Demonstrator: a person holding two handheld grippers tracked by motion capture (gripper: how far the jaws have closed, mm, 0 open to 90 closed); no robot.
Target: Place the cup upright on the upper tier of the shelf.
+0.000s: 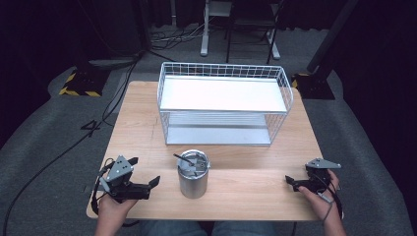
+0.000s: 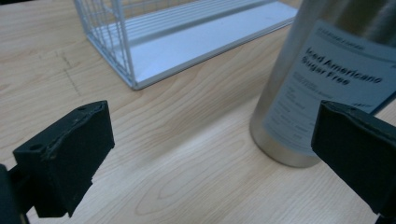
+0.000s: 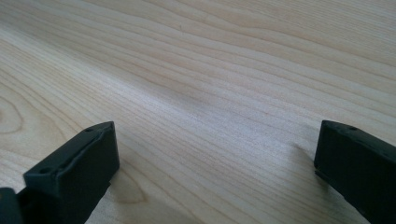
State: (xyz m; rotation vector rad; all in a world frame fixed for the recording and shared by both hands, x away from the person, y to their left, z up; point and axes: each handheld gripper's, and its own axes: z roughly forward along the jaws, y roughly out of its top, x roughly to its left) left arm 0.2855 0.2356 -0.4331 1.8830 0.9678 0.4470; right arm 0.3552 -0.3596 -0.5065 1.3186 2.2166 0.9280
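A steel tumbler (image 1: 193, 178) with a dark straw (image 1: 182, 159) stands upright near the table's front middle. Its white label reads "Iced Americano Sugar Free" in the left gripper view, where the tumbler (image 2: 299, 93) stands just beyond my right-hand jaw. My left gripper (image 1: 145, 171) rests at the front left, open, its jaws wide apart and pointing toward the tumbler with nothing between them (image 2: 212, 149). At the front right my right gripper (image 1: 298, 174) is open too, low over bare wood (image 3: 215, 158), and holds nothing.
A white two-level wire rack (image 1: 223, 103) stands at the back middle of the wooden table (image 1: 142, 128); its near corner (image 2: 130, 70) lies ahead of my left gripper. Beyond the table are cables and stands on grey carpet.
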